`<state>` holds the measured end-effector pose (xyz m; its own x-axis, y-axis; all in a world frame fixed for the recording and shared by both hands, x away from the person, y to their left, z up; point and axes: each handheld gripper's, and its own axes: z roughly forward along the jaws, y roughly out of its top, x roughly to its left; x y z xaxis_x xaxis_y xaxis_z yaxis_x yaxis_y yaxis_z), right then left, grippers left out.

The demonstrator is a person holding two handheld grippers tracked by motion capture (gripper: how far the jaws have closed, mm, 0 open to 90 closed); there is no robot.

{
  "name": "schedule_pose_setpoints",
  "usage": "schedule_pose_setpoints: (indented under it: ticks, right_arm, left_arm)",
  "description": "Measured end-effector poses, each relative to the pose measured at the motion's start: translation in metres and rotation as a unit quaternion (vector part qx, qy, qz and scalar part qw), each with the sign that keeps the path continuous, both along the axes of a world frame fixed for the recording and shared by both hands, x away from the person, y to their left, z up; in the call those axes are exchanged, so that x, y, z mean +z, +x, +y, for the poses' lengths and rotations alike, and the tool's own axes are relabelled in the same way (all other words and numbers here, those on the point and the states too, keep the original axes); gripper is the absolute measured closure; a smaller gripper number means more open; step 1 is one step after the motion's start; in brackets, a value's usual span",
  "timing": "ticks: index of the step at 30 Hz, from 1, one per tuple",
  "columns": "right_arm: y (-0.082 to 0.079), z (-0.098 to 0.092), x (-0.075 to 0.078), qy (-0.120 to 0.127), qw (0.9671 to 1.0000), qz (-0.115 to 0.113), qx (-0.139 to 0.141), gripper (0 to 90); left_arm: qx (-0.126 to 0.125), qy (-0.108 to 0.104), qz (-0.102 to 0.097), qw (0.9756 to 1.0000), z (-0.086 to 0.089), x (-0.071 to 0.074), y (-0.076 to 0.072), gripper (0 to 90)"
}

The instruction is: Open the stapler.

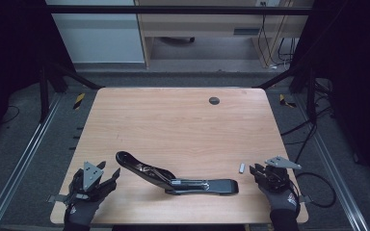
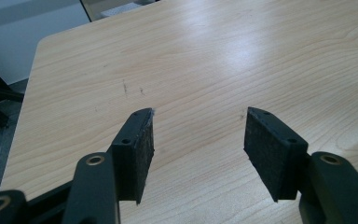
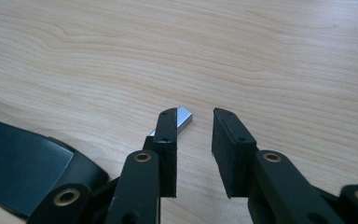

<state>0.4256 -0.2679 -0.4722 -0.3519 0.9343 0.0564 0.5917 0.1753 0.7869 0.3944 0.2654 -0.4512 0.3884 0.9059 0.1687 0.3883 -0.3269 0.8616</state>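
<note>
Small metal block (image 3: 183, 117) lies flat on the tabletop (image 1: 183, 120) near the right edge, just beyond the right gripper (image 3: 193, 114). Its jaws are parted, nothing between them; the block sits outside the left pad. It looks light, rigid, slick: pinch across the short sides.

Left gripper (image 2: 198, 116) open over bare wood.

High view adds the black hinged tool (image 1: 173, 175) at mid-front; right gripper view catches just its end.

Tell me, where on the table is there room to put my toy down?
Lots of bare wood lies across the table between the far edge with its small dark round hole and the long black tool. The near edge is crowded: the left gripper, the black tool, a little silver piece and the right gripper line up there.
</note>
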Motion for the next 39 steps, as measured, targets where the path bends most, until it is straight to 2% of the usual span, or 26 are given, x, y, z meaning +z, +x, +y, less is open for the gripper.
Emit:
schedule_pose_setpoints:
  ticks: [5,6,8,13,14,16,22,26,35,39]
  right_arm:
    - [0.006,0.003,0.001,-0.008,1.0,0.004,-0.004,72.4]
    - [0.008,0.005,0.001,-0.017,0.9998,0.002,-0.004,72.4]
    - [0.01,0.008,0.001,-0.017,0.9998,0.01,-0.008,72.2]
    - [0.015,0.016,0.001,-0.025,0.9995,0.014,-0.01,70.9]
    - [0.015,0.018,0.001,-0.021,0.9995,0.021,-0.014,70.7]
    - [0.019,0.02,-0.001,-0.031,0.9992,0.023,-0.013,70.4]
    - [0.024,0.027,-0.003,-0.031,0.9986,0.04,-0.017,70.0]
    - [0.028,0.032,-0.005,-0.041,0.9979,0.047,-0.017,70.1]
    - [0.038,0.035,-0.011,-0.044,0.9963,0.07,-0.023,69.2]
    - [0.039,0.038,-0.011,-0.054,0.9953,0.076,-0.027,69.2]
  left_arm:
    - [0.003,0.001,0.0,1.0,0.001,0.0,0.001,42.2]
    - [0.003,0.001,0.001,1.0,0.001,-0.001,0.001,42.2]
    - [0.003,0.002,0.003,1.0,0.001,-0.001,0.002,42.1]
    - [0.002,0.001,0.005,1.0,0.0,-0.002,0.002,42.1]
    - [0.003,0.002,0.005,1.0,0.0,-0.002,0.003,42.1]
    - [0.002,0.003,0.005,1.0,0.0,-0.002,0.003,42.1]
    - [0.0,0.004,0.006,1.0,-0.001,-0.002,0.003,41.9]
    - [0.001,0.007,0.006,1.0,-0.001,-0.002,0.003,41.7]
    - [0.002,0.012,0.008,0.9999,-0.003,-0.003,0.003,41.5]
    - [0.001,0.014,0.007,0.9999,-0.003,-0.003,0.003,41.5]
